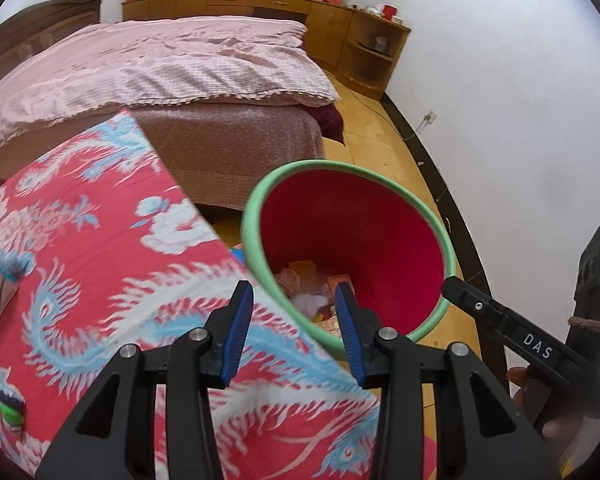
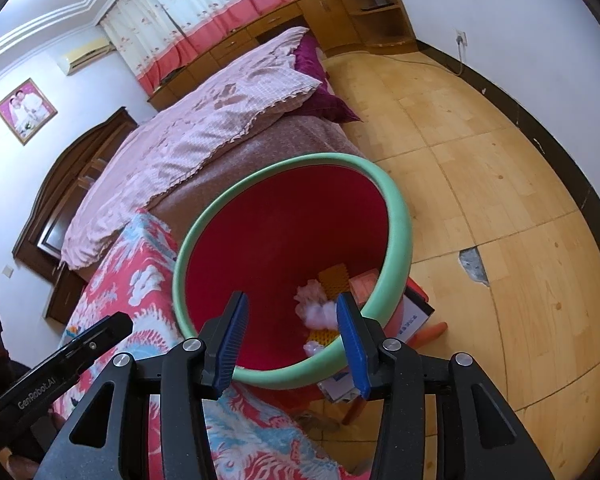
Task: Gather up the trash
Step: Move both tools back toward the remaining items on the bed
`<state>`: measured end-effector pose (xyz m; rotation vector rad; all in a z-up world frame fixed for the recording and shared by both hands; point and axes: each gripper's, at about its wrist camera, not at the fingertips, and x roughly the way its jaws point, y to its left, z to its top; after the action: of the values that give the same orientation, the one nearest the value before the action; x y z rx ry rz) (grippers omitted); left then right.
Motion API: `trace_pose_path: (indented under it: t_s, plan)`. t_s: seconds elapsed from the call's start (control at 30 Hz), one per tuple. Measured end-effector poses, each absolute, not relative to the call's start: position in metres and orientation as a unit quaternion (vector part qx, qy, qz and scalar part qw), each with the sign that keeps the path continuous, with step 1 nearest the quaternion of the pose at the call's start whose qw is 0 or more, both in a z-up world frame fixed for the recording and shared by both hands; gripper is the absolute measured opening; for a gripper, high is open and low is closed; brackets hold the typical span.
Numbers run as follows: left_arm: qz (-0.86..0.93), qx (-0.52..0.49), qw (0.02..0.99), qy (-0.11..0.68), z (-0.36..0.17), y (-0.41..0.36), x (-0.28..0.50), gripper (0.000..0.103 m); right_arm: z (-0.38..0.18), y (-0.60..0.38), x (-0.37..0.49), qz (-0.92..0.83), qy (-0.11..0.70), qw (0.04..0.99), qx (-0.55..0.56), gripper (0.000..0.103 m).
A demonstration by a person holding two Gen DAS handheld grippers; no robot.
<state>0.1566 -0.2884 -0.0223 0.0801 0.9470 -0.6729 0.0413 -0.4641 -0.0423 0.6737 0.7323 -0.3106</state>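
Jaws of left gripper (image 1: 296, 330) and right gripper (image 2: 296, 338) stood apart, empty, above the green-rimmed red round bin (image 2: 396, 216); patterned red cloth (image 1: 100, 264) seemingly touched its rim; bare wooden floor (image 2: 500, 184) lay beyond.

bed (image 2: 204, 136) lying under pink quilt (image 1: 148, 64) | purple pillow (image 2: 320, 92) resting at its end | wooden cabinet (image 1: 364, 40) standing against wall | curtain (image 2: 220, 12) hanging behind | framed photo (image 2: 25, 110) hanging on wall

Bin (image 2: 392, 216) red, green rim; cloth (image 1: 100, 240) red, blue-white phoenix pattern
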Motion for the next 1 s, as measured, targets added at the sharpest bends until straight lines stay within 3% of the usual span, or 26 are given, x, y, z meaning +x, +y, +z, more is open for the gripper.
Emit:
trace_pose_path:
  t_s: [0.23, 1.0]
  plan:
    - [-0.283, 0.015, 0.850, 0.443, -0.015, -0.248, 0.149, 0.042, -0.034, -0.445, 0.041, -0.127, 0.351, 0.874, 0.312, 0.055]
    - [-0.143, -0.013, 0.889, 0.435, -0.013, -0.100, 0.152, 0.042, -0.022, -0.364, 0.054, -0.060, 0.381, 0.883, 0.268, 0.056]
